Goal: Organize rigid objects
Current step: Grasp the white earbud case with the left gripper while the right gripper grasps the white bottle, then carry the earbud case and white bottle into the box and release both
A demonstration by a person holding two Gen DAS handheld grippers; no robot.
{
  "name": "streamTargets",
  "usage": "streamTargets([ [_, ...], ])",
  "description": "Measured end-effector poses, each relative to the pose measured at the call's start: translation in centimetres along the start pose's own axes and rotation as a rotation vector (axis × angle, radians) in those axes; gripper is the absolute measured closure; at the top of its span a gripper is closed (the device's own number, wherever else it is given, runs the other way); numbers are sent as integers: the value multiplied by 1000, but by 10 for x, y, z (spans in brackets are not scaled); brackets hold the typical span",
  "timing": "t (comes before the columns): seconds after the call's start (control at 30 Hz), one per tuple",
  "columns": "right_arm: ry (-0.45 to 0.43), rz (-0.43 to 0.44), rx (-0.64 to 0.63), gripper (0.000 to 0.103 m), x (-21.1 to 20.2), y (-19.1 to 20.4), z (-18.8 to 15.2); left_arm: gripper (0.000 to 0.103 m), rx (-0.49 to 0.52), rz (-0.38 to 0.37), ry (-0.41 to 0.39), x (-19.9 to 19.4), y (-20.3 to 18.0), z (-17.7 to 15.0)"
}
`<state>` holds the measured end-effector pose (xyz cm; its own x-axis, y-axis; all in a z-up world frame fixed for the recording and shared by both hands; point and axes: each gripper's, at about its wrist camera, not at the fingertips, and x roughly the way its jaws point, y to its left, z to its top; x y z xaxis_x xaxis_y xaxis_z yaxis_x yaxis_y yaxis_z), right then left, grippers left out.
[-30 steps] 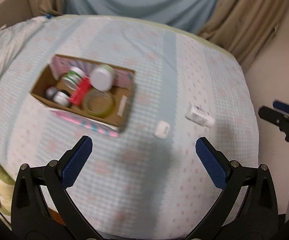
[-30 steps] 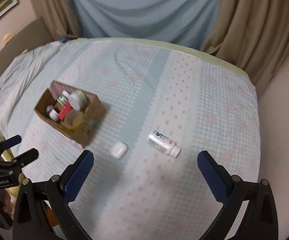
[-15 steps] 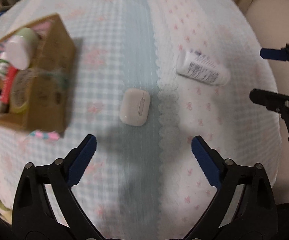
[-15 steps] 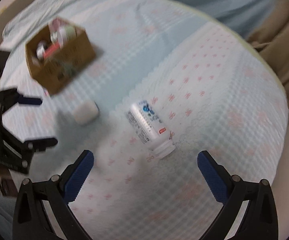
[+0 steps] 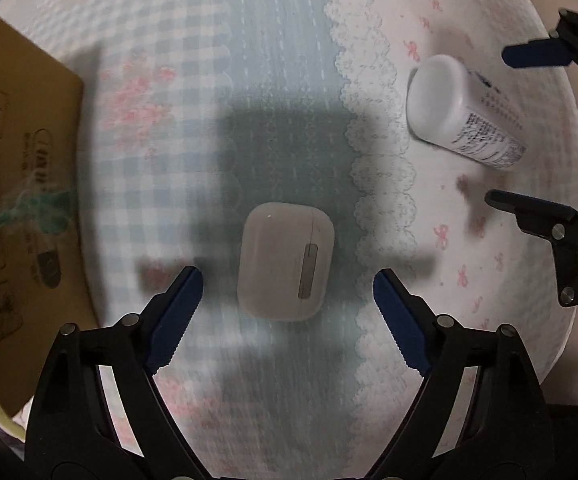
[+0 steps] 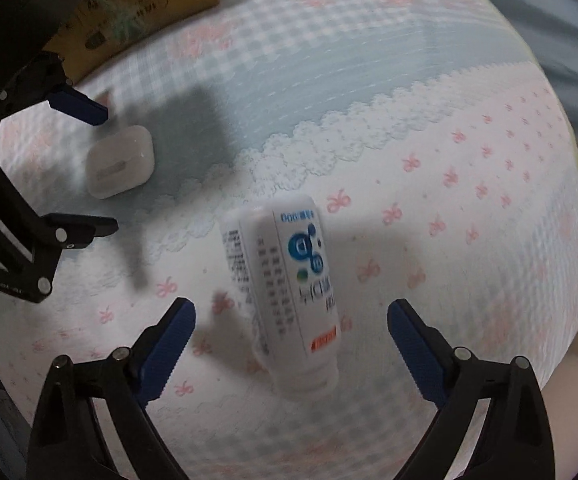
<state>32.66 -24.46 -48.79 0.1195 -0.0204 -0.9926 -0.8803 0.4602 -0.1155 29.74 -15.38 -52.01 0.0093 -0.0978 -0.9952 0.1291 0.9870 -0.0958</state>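
Left gripper [image 5: 287,285] astride earbud case [image 5: 285,261]

Earbud case [image 5: 285,260]: we see a small white case with rounded corners, lid closed, lying flat on the pale blue checked strip of the bedspread; a grey oblong mark shows on its upper face.
Earbud case, place: we find it just beside the scalloped lace line, on the side nearer the cardboard box.
Bottle [image 6: 289,292]: we see a white plastic bottle lying on its side, with a blue emblem, rows of fine print and a small orange bar on the label.
Bottle, place: we find it on the white, pink-bow part of the bedspread, across the lace line from the case, near it but apart.
Bottle, cap: we see it closed with a white cap.
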Motion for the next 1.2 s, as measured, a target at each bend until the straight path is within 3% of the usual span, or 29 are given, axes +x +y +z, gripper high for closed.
streamTargets([
  [0.07,23,6,-19,20,7,0,3,27,3,17,15,6,0,3],
  [0.2,57,4,-39,25,18,-1,6,32,28,36,17,9,0,8],
  [0.23,64,8,-42,33,20,-2,7,42,38,59,15,8,0,9],
  [0.27,75,17,-43,38,23,-1,7,46,45,77,13,8,0,11],
  [0.3,84,22,-44,53,25,-1,7,52,48,80,14,7,-1,13],
  [0.33,92,28,-45,54,26,0,7,62,46,77,14,5,0,14],
  [0.67,98,-16,-54,55,24,11,6,62,15,20,3,-12,24,31],
  [0.9,74,-50,-8,55,1,23,5,62,-18,-9,-25,-32,45,16],
  [1.2,5,2,204,55,-69,2,-9,62,-53,-61,-138,-115,66,3],
])
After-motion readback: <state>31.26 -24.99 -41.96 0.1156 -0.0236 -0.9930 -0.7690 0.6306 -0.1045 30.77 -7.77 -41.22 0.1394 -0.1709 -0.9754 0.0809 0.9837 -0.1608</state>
